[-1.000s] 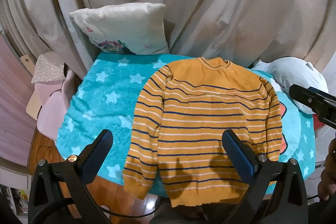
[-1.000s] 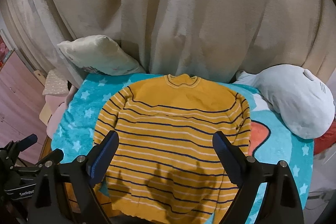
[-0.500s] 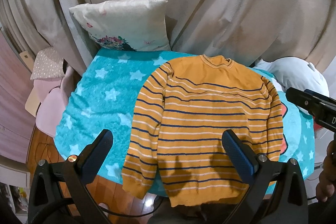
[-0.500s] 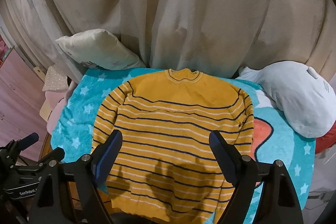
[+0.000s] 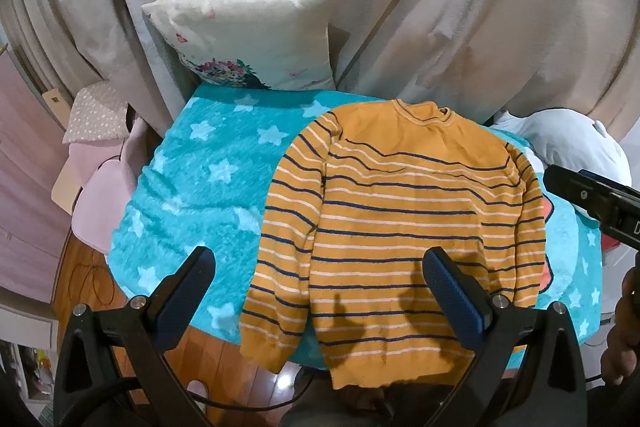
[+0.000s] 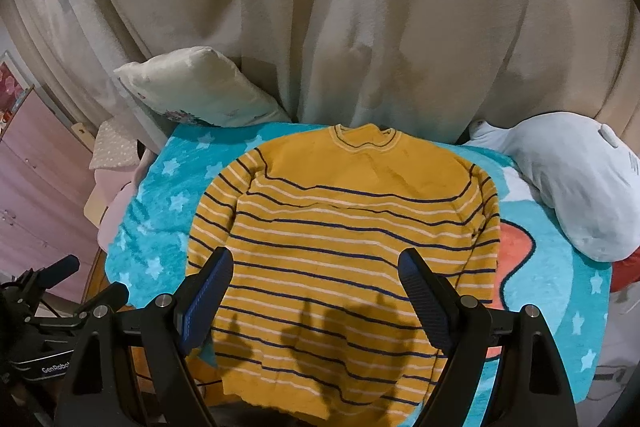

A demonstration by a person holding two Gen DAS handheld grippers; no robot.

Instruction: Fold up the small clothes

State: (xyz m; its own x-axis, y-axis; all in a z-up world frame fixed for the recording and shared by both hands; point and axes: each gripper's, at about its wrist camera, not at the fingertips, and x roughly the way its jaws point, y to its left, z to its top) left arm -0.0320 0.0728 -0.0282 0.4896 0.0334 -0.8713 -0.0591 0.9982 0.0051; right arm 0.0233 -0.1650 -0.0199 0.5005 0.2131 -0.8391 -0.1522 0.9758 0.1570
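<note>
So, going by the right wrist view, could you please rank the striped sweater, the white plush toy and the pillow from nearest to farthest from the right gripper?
1. Striped sweater: directly under the open right gripper, spread flat on the blanket.
2. White plush toy: off to the right, at the blanket's edge.
3. Pillow: far back left, against the curtain.

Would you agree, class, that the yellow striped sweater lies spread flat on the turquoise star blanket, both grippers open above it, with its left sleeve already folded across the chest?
Not quite. In the left wrist view the sweater lies flat on the blanket, but its sleeve runs straight down beside the body, not yet folded. The left gripper and right gripper are open above it.
</note>
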